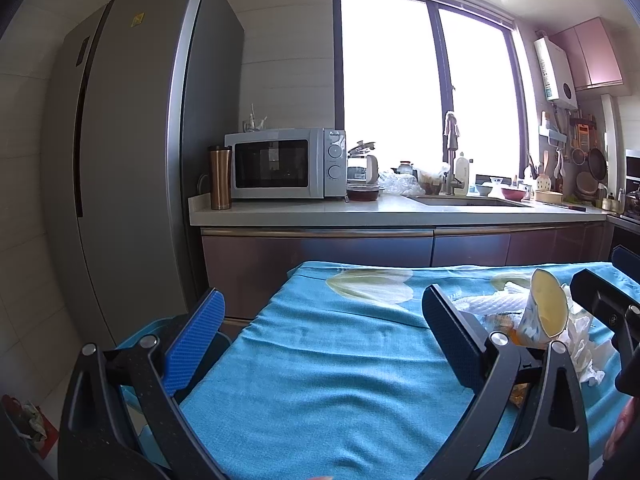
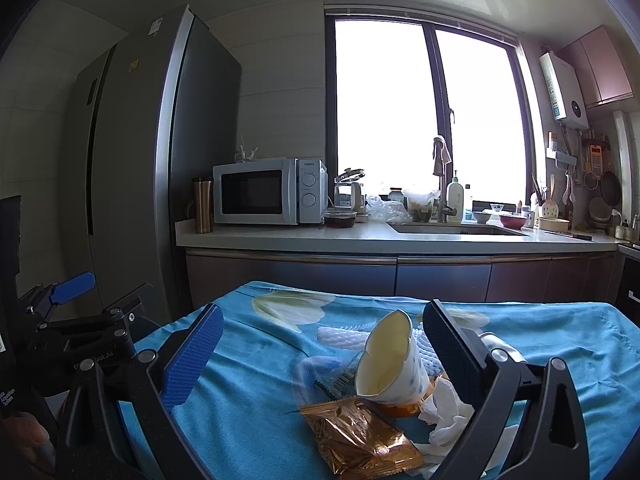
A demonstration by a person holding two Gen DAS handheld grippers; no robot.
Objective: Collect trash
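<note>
A: Well, where's the trash?
B: The crushed paper cup (image 2: 394, 364) lies between the right gripper (image 2: 324, 344)'s spread fingers, gold wrapper (image 2: 360, 438) just below, tissue (image 2: 444, 420) by the right finger.
A: The other?
B: The left gripper (image 1: 324, 320) gapes empty over the blue cloth (image 1: 320, 380), trash to its right.

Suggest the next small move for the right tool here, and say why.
Probably ease the right tool forward and close on the crushed paper cup. Both tools are open and empty, the cup already lies between the right tool's fingers on the trash pile, and the left tool faces bare blue tablecloth.
</note>
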